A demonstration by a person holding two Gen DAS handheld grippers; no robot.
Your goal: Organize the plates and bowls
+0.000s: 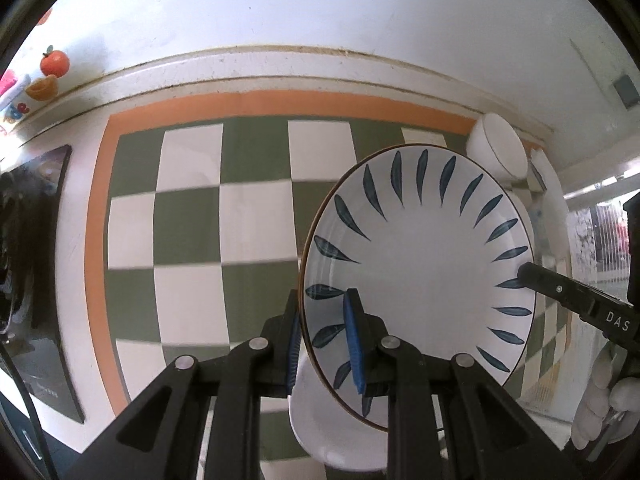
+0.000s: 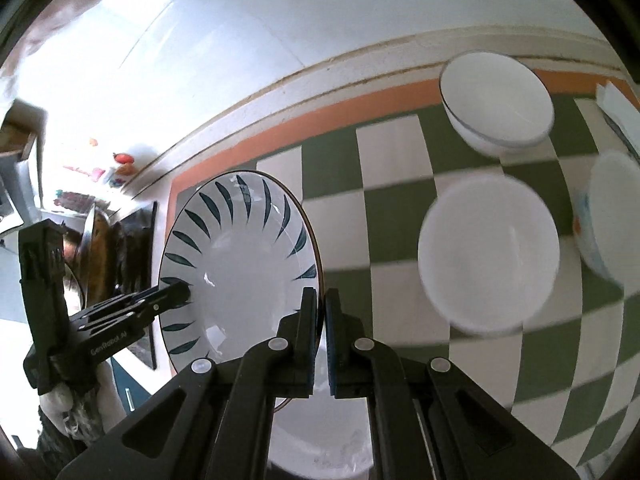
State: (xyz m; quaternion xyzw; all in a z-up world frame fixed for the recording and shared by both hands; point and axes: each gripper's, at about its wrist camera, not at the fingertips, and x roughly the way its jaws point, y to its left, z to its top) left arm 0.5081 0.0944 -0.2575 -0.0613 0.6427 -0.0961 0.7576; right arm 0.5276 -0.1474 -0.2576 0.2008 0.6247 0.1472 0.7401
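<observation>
Both grippers clench one leaf-patterned plate (image 1: 420, 264) by opposite rims — the left gripper (image 1: 326, 344) on its near-left edge, the right gripper (image 2: 321, 332) across from it. The plate hangs above the checked mat (image 1: 192, 208), over a plain white dish (image 2: 320, 436). Three bowls stand on the mat — a rimmed bowl (image 2: 498, 100) by the orange border, a white bowl (image 2: 488, 252) nearer, a patterned bowl (image 2: 608, 212) at right.

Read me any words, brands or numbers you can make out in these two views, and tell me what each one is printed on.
"DAS": on the right gripper, by its finger.
"GenRobot.AI": on the left gripper, along its body; small, somewhat uncertain.
Colourful wall stickers: lettering too blurred to read.
</observation>
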